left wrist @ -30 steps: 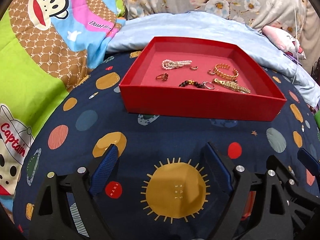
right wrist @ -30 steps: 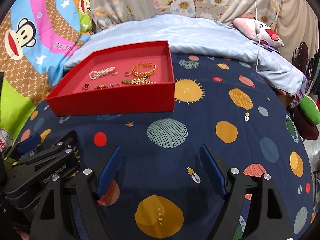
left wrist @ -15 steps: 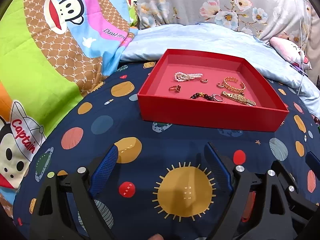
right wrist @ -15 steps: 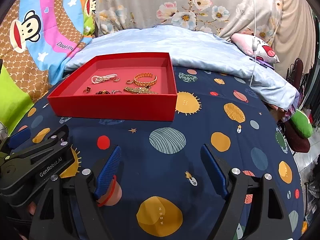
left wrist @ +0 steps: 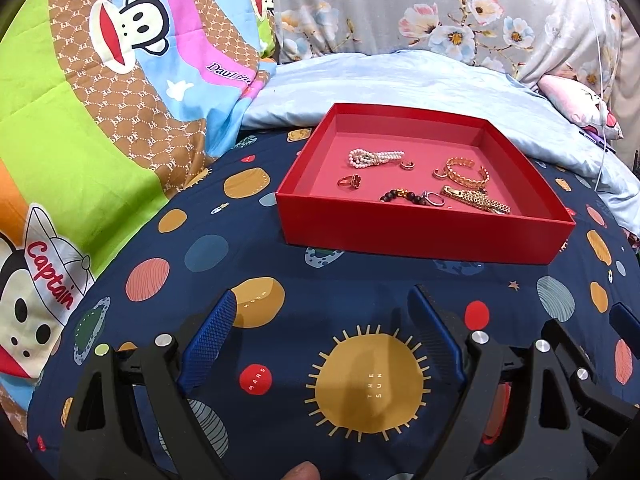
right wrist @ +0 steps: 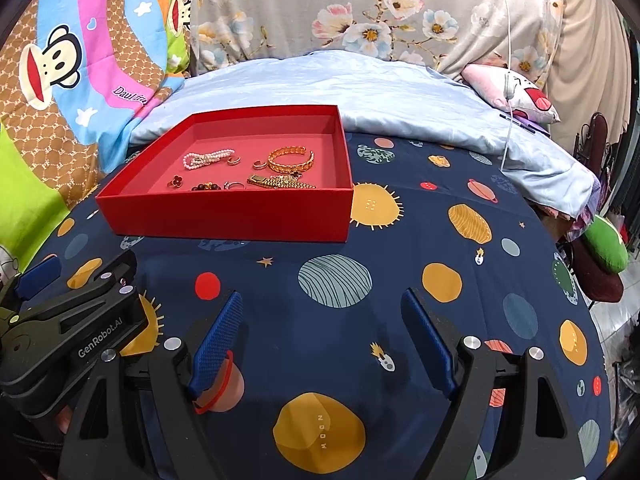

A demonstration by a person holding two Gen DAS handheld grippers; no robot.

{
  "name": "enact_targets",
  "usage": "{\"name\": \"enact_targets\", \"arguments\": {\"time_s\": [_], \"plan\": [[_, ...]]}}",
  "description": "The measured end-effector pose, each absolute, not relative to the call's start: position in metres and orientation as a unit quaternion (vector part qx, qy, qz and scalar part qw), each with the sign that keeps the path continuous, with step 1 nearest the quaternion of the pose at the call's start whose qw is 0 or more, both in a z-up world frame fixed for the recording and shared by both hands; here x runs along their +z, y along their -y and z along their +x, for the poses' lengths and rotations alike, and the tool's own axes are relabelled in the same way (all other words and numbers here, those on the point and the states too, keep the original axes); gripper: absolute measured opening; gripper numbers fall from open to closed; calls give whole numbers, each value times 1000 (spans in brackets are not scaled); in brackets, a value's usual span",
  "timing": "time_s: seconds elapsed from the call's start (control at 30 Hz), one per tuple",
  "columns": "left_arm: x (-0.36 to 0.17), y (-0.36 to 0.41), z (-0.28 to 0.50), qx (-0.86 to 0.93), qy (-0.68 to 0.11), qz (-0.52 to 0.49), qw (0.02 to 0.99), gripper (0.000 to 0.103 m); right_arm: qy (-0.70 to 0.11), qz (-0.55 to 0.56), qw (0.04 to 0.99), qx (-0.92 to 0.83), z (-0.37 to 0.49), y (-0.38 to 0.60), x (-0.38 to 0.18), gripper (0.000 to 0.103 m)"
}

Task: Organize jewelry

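A red tray (left wrist: 420,236) (right wrist: 232,220) rests on a navy planet-print bedspread. It holds a pearl bracelet (left wrist: 374,157) (right wrist: 204,158), a gold bangle (left wrist: 466,170) (right wrist: 290,160), a gold link strap (left wrist: 474,199) (right wrist: 280,181), a dark bead bracelet (left wrist: 402,195), a flower ring (left wrist: 350,181) and small rings. My left gripper (left wrist: 322,300) is open over the sun print, short of the tray's front wall. My right gripper (right wrist: 322,300) is open too, nearer than the tray and off its right corner. Neither holds anything.
Cartoon-monkey quilt (left wrist: 100,140) rises on the left; a pale blue blanket (right wrist: 360,92) and floral pillows lie behind the tray. The bed edge drops off at far right (right wrist: 600,280). The left tool's black body (right wrist: 80,344) sits beside my right gripper.
Both views have tipped up a little: the tray sits lower in frame and more of the pillows shows. The jaws stay equally wide and the jewelry has not moved.
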State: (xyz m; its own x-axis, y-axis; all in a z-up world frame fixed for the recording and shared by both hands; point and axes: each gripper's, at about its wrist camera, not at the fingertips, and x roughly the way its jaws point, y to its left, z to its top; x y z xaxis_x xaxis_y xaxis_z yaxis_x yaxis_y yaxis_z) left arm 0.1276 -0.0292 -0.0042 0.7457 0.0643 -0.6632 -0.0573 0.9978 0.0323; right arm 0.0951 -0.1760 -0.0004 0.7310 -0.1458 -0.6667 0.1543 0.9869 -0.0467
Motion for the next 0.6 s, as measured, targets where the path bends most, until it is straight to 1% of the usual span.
{"name": "enact_targets", "arguments": {"time_s": [0.6], "plan": [[-3, 31, 126, 30, -354, 8, 935, 85, -356, 9, 931, -82, 94, 177, 0, 80]]}}
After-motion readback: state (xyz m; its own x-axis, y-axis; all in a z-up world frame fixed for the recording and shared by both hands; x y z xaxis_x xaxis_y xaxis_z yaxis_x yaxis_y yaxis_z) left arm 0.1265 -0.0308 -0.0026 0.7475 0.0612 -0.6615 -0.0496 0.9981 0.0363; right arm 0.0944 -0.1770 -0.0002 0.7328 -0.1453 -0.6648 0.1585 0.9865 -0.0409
